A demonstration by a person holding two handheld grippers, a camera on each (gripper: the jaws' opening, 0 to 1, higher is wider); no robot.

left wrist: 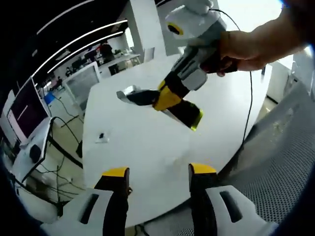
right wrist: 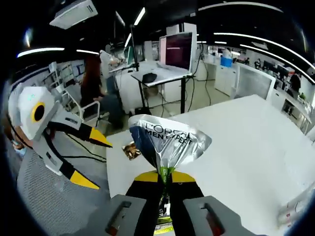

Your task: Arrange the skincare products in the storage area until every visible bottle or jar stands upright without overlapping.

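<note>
The right gripper [right wrist: 165,189] pinches a silver L'Oréal tube [right wrist: 165,142] by its crimp — lower it cap-down, slowly. The left gripper [left wrist: 158,173] hangs unclenched over the white table [left wrist: 147,142].

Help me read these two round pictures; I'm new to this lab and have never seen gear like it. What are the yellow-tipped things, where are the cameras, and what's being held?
There is no robot here. A person holds one hand-held grasping tool in each hand, and a fisheye camera rides on each tool, looking forward along its two yellow-tipped jaws.

The left gripper view looks down from the left tool, whose jaws stand apart with nothing between them. Above it, the person's hand carries the right tool, reaching over the white table. A small item, too small to identify, lies on the table.

The right gripper view looks along the right tool. Its jaws are closed on a silvery L'Oreal Men Expert tube, pinched at its narrow end. The left tool appears at that view's left side. Behind is an office with desks and monitors.
</note>
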